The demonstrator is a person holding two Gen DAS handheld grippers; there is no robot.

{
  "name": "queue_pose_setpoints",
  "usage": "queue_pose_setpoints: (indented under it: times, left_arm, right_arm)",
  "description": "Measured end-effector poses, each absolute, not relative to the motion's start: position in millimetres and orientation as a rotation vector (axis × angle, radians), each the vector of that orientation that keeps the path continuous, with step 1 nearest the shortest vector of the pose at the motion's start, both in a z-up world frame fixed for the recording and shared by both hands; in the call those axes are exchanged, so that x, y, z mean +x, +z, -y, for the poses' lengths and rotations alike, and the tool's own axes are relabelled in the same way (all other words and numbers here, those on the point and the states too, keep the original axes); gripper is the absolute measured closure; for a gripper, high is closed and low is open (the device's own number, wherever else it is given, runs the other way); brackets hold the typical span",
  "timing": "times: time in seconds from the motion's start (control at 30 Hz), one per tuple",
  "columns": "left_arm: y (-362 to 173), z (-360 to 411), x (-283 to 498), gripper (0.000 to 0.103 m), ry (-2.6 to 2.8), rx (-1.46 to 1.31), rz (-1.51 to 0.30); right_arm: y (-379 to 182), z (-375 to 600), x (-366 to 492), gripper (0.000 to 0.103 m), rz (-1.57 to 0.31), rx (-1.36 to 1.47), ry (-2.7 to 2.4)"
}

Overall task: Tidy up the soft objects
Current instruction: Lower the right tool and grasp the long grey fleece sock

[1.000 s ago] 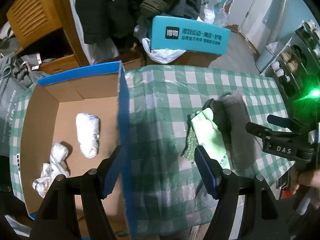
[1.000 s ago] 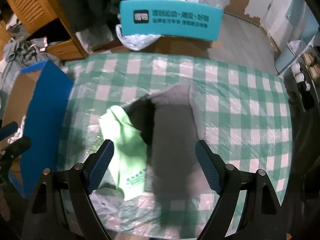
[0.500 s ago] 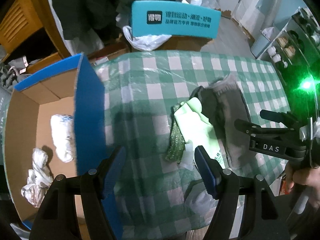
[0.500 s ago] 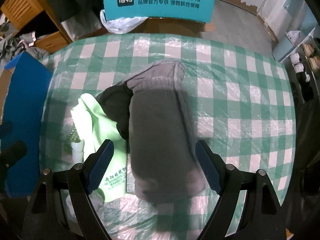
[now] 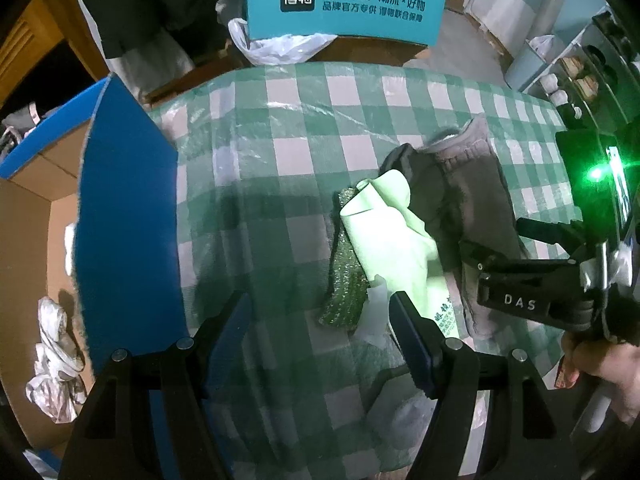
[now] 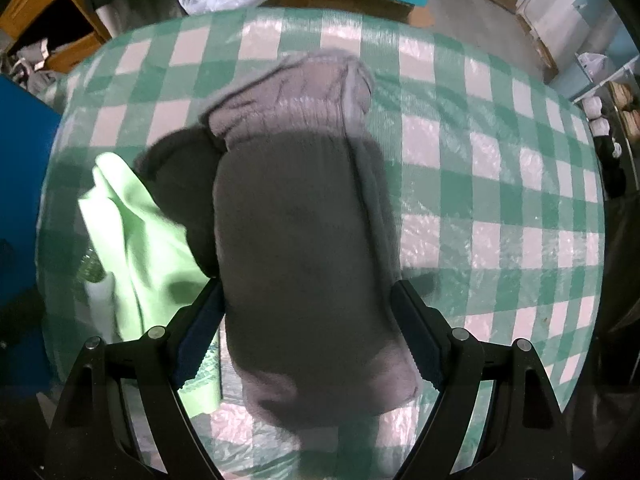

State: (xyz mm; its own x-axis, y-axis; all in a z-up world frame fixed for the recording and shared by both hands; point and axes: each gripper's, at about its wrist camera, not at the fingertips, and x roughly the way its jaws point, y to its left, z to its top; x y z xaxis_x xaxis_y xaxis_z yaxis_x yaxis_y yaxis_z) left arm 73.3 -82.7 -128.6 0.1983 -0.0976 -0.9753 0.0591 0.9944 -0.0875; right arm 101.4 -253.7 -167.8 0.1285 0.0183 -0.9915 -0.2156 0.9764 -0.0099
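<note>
Your right gripper (image 6: 308, 328) has its jaws spread wide on either side of a grey knitted sock (image 6: 296, 240), which lies lengthwise on the green-and-white checked surface (image 6: 500, 184); its ribbed cuff points to the far side. Whether the blue pads touch the sock, you cannot tell. In the left wrist view, the white letters "DAS" are printed on the right gripper's black body, with a green light glowing above it.

Your left gripper (image 5: 320, 332) hangs above the checked surface with its jaws wide apart and nothing between them. Just beyond its right pad lies a pale green cloth (image 5: 392, 240) with small dark printed characters, too small to read. A glittery dark green piece (image 5: 346, 284) sits against the cloth's left edge. A black soft item (image 5: 424, 196) lies between the cloth and the grey sock.

To the far left stands an open cardboard box (image 5: 24, 240) with a blue flap (image 5: 128, 220), holding crumpled white bundles (image 5: 56, 360). At the far side a teal box (image 5: 344, 8) carries white Chinese lettering beside a black square logo.
</note>
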Motion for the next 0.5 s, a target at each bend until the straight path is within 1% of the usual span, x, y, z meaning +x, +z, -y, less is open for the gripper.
queue_pose_setpoints:
  times: [0.13, 0.17, 0.2, 0.23, 0.3, 0.37, 0.4, 0.43, 0.5]
  left_arm:
    - [-131, 86, 73, 0.030, -0.115, -0.018, -1.371]
    - [-131, 87, 72, 0.030, -0.115, -0.016, -1.372]
    - [-131, 87, 72, 0.030, -0.115, -0.014, -1.374]
    - [-131, 88, 71, 0.030, -0.115, -0.013, -1.374]
    - [-130, 88, 70, 0.030, -0.115, -0.012, -1.372]
    - [-128, 88, 69, 0.030, -0.116, -0.013, -1.369]
    - [-127, 88, 67, 0.030, -0.118, -0.013, -1.367]
    - [-126, 88, 66, 0.030, -0.120, -0.012, -1.364]
    - [-123, 88, 63, 0.030, -0.122, -0.009, -1.358]
  right_arm:
    - [-172, 255, 100, 0.020, -1.429, -0.188, 0.183]
    - [-172, 256, 100, 0.024, -1.428, -0.189, 0.185]
    - [-172, 257, 99, 0.028, -1.426, -0.189, 0.186]
    - [-172, 259, 99, 0.034, -1.428, -0.188, 0.188]
    - [-170, 263, 98, 0.042, -1.427, -0.179, 0.199]
    - [-168, 269, 96, 0.060, -1.427, -0.176, 0.206]
    - [-167, 273, 96, 0.065, -1.427, -0.169, 0.209]
    - [-166, 278, 94, 0.075, -1.426, -0.159, 0.213]
    - [-164, 286, 93, 0.077, -1.434, -0.147, 0.217]
